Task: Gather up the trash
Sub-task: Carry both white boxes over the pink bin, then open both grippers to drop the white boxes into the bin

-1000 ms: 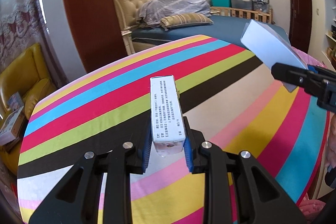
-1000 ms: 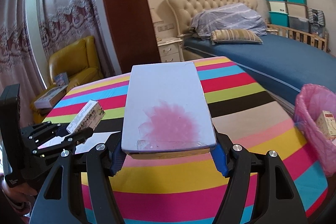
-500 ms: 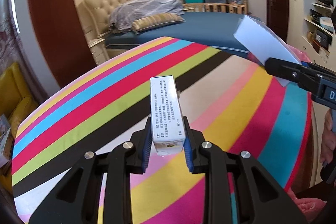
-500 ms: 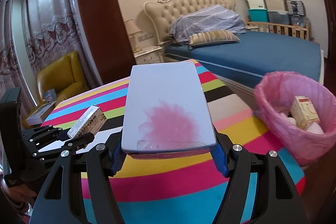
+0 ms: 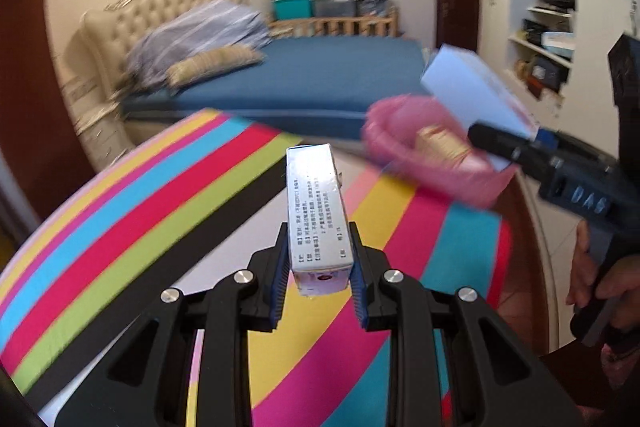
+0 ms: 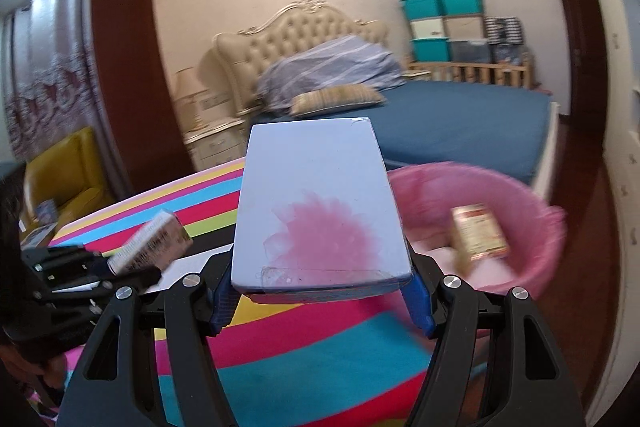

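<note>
My left gripper (image 5: 319,293) is clamped on a small white box (image 5: 318,211), and my right gripper (image 6: 322,301) squeezes a flat pale blue box (image 6: 318,207) — both up over the striped table (image 6: 280,367). Just past the table's far right edge sits the pink trash bin (image 6: 532,223), with one yellow carton (image 6: 478,233) already inside. I think both boxes must still be dropped in — nearly there.

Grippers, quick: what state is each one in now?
Left tool: closed on the narrow carton.
Right tool: closed on the flat pale blue box.
</note>
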